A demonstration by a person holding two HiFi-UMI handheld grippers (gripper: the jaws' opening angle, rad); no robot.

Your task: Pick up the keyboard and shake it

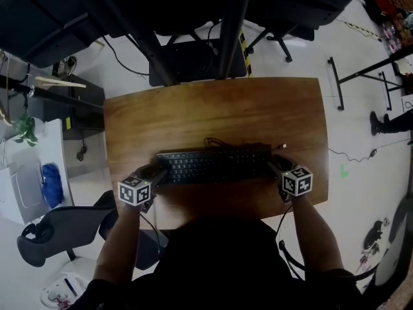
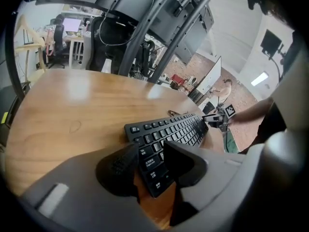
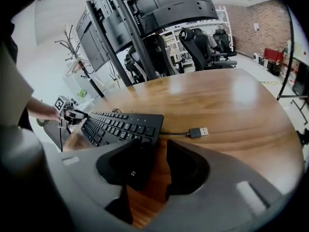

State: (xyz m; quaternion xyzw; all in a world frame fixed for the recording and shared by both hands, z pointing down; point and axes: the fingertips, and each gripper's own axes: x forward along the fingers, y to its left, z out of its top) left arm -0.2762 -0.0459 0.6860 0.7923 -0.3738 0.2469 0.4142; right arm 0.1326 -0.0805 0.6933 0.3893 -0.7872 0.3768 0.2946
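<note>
A black keyboard (image 1: 216, 165) lies flat on the wooden table (image 1: 213, 108), close to its near edge. My left gripper (image 1: 157, 172) is at the keyboard's left end and my right gripper (image 1: 276, 166) at its right end. In the left gripper view the keyboard (image 2: 169, 132) runs away from me, its end corner between the wide-standing jaws of the left gripper (image 2: 152, 161). In the right gripper view the right gripper (image 3: 154, 161) is open: one jaw overlaps the keyboard (image 3: 120, 124) corner, and bare wood shows before the other. The keyboard's loose USB plug (image 3: 198, 131) rests on the table.
A dark monitor-stand base (image 1: 193, 60) and its posts rise at the table's far edge. An office chair (image 1: 64, 231) stands at my near left and another (image 1: 277, 31) beyond the table. Cables trail over the white floor at the right (image 1: 352, 155).
</note>
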